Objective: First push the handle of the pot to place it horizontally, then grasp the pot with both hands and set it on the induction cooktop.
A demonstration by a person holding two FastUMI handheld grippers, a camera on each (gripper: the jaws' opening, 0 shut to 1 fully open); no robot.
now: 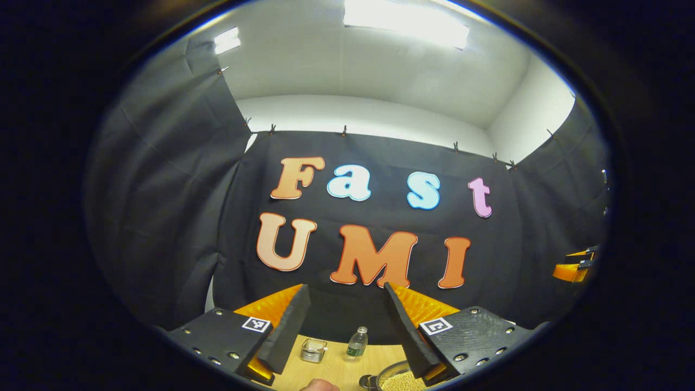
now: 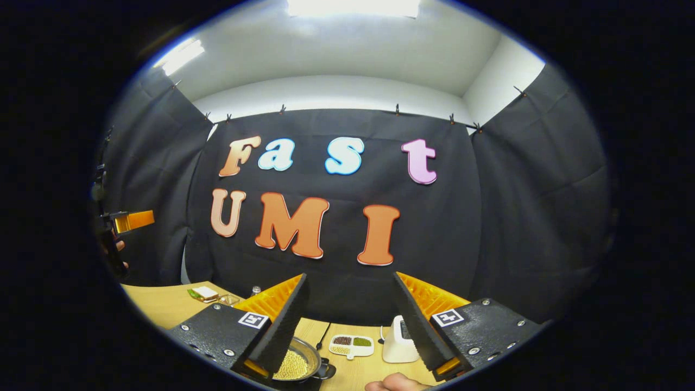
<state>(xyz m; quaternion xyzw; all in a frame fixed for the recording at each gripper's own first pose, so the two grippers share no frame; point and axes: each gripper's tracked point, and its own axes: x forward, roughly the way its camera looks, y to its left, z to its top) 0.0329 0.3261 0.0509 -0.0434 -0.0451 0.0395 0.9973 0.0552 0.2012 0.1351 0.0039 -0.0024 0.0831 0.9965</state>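
Left tongs (image 1: 347, 293): released, fingers spread wide, held up above the light wooden table (image 1: 336, 364), nothing between them.

Right tongs (image 2: 350, 285): released too, wide gap, also up over the table, gripping nothing.

Pot: round metal pot with a dark side handle, full of small yellowish grains (image 2: 297, 363); sits on the table just below the right tongs' left finger in the right gripper view. In the left gripper view, the same pot (image 1: 396, 377) peeks out low by the left tongs' right finger.

Left gripper view extras: small clear plastic bottle with a green label (image 1: 357, 343) and a little square glass dish (image 1: 314, 350), both between and beyond the fingers.

Right gripper view extras: white divided dish with dark and green bits (image 2: 352, 344), white boxy appliance (image 2: 398, 339) by the right finger, black cord (image 2: 324, 335), the other gripper far off to the left (image 2: 127, 220).

Labels: square black-and-white marker tags (image 1: 256, 324) on the finger bases; bottle label too small to read.
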